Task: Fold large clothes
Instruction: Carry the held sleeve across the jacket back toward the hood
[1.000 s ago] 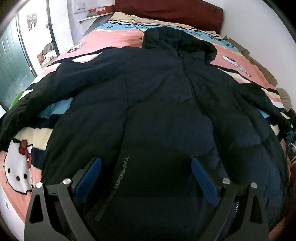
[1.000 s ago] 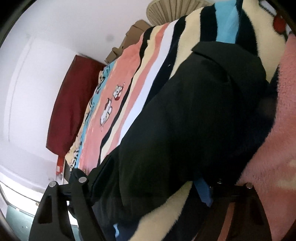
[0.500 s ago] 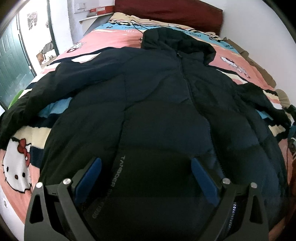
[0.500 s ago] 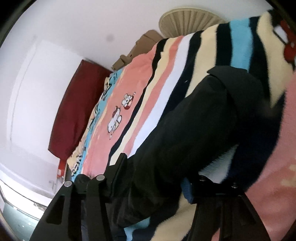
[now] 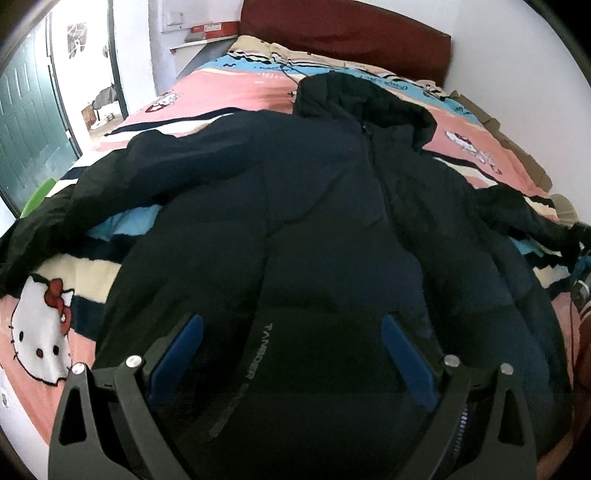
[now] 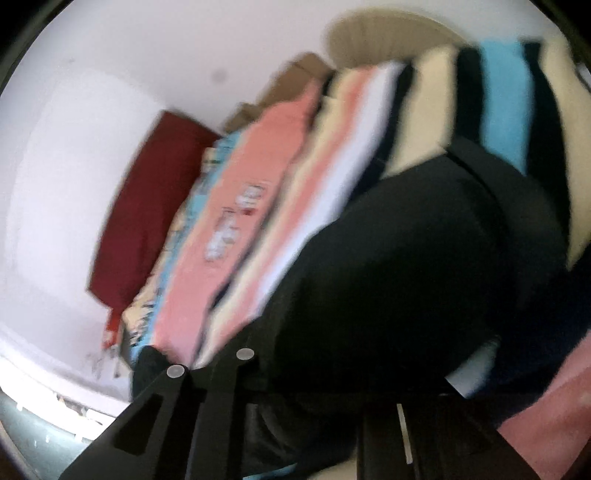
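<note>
Black and padded, the jacket [image 5: 303,221] lies spread face up on a bed, over a striped blanket [image 5: 229,85] of pink, cream, blue and dark bands with cartoon cats on it. Its hood points toward the dark red headboard [image 5: 347,26] at the far end, its zip runs down the middle, and one sleeve stretches out toward the green door [image 5: 22,122] at the left of the left wrist view.

Low over the hem end of the jacket hangs the left gripper [image 5: 291,350]. Its jaws stand wide apart, the blue pads [image 5: 177,354] on either side of a panel of cloth with pale lettering, and neither pad presses on the fabric.

At the far right edge of that view the other sleeve [image 6: 424,258] reaches to the side of the bed. The right wrist view is blurred, but it shows this sleeve filling the space in front of the right gripper [image 6: 314,398]. Its jaws are closing, drawn nearly together, with a fold of the black sleeve cloth caught between them. The striped blanket runs away behind the sleeve toward the headboard and a pale wall [image 6: 110,74].
</note>
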`<action>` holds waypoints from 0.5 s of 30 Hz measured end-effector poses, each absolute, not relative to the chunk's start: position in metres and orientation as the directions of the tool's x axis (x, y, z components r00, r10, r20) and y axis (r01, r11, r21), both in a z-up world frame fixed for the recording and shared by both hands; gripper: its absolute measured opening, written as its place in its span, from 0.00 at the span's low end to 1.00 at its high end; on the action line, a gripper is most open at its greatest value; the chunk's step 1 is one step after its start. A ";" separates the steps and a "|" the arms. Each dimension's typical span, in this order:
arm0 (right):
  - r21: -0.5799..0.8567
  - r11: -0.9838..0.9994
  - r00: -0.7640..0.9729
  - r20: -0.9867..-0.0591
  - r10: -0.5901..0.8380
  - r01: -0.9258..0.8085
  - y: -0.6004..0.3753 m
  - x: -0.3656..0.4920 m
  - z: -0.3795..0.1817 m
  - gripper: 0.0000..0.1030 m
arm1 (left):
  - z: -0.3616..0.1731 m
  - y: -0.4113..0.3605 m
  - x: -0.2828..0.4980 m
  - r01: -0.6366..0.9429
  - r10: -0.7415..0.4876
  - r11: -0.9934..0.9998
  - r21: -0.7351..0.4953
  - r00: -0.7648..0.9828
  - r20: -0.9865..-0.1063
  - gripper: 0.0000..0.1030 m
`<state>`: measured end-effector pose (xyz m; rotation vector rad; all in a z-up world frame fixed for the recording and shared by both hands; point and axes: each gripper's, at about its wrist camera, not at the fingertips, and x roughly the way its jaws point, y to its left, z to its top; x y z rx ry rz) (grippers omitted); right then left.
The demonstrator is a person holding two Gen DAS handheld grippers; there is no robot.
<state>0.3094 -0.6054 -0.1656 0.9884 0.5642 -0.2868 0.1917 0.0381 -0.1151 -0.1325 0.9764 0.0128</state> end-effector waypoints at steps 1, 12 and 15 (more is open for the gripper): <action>0.715 0.549 0.844 -0.535 0.033 0.432 -0.600 0.310 -0.152 0.16 | -0.112 0.040 0.191 -0.072 -0.051 0.991 -0.112 0.566 -0.823 0.95; 0.659 0.747 0.906 -0.362 0.218 0.084 -0.478 0.347 -0.018 0.15 | -0.072 0.071 0.157 -0.101 -0.054 0.982 -0.160 0.660 -0.749 0.95; 0.625 0.781 0.881 -0.372 0.294 0.003 -0.420 0.365 -0.003 0.15 | -0.062 0.088 0.145 -0.126 -0.043 0.976 -0.175 0.682 -0.730 0.95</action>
